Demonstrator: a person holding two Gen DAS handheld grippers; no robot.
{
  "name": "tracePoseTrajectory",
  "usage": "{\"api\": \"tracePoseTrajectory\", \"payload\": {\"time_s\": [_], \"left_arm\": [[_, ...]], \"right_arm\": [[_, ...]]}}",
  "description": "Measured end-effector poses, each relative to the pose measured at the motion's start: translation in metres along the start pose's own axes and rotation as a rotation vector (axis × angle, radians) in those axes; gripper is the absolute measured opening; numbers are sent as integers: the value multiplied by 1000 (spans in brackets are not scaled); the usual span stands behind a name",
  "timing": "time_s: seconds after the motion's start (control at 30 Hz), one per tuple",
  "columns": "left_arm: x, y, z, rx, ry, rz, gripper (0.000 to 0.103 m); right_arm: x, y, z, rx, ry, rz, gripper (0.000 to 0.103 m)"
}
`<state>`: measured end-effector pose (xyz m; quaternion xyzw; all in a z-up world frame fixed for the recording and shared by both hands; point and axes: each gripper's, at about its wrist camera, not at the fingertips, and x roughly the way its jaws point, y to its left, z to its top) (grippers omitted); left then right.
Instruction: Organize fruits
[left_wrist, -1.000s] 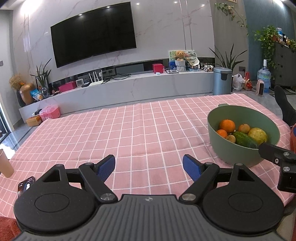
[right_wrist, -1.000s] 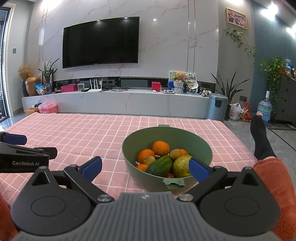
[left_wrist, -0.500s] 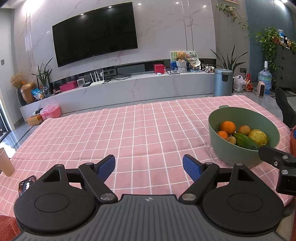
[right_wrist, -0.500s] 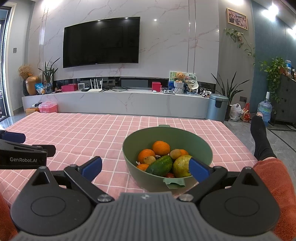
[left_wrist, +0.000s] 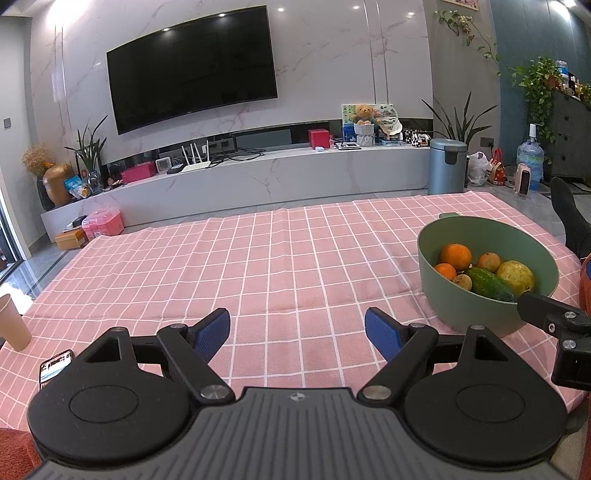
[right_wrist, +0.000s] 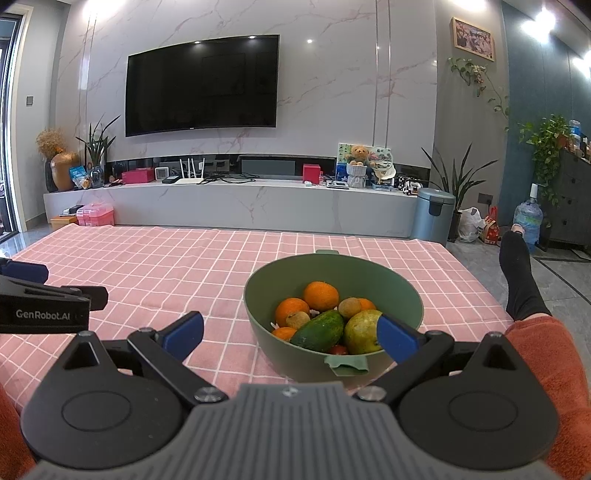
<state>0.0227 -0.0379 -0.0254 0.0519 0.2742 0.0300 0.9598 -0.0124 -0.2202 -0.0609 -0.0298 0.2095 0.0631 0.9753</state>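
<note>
A green bowl (right_wrist: 369, 273) stands on the pink checked tablecloth (right_wrist: 184, 266), just ahead of my right gripper (right_wrist: 291, 334). It holds oranges (right_wrist: 320, 295), a cucumber (right_wrist: 318, 330), a yellow-green pear (right_wrist: 364, 330) and small brown fruits. My right gripper is open and empty, close in front of the bowl's near rim. My left gripper (left_wrist: 297, 332) is open and empty over bare cloth, with the bowl (left_wrist: 461, 314) to its right. The oranges (left_wrist: 455, 256) and cucumber (left_wrist: 489, 284) show there too.
A paper cup (left_wrist: 11, 326) and a phone (left_wrist: 55, 369) lie at the table's left near edge. A person's leg in a black sock (right_wrist: 517, 280) is at the right. A TV, a low marble cabinet and a bin stand beyond the table.
The left view has drifted slightly, so the bowl sits a little further right and lower. The right view is almost unchanged. Both grippers stayed open.
</note>
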Motion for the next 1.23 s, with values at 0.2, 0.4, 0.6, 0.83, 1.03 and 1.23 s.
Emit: {"api": "tracePoseTrajectory", "payload": {"time_s": [0.2, 0.4, 0.6, 0.83, 1.03, 1.23], "left_arm": [[0, 1, 0, 0, -1, 0, 97], [-1, 0, 1, 2, -2, 0, 97], [-2, 0, 2, -1, -3, 5, 97], [-4, 2, 4, -4, -8, 8, 97], [-7, 3, 5, -10, -19, 25, 97], [-9, 3, 7, -13, -31, 10, 97]], "right_arm": [[0, 0, 0, 0, 0, 0, 96], [-1, -1, 1, 1, -1, 0, 96], [-1, -1, 1, 1, 0, -1, 96], [-1, -1, -1, -1, 3, -1, 96], [0, -2, -2, 1, 8, -3, 96], [3, -2, -1, 2, 17, -4, 96]]}}
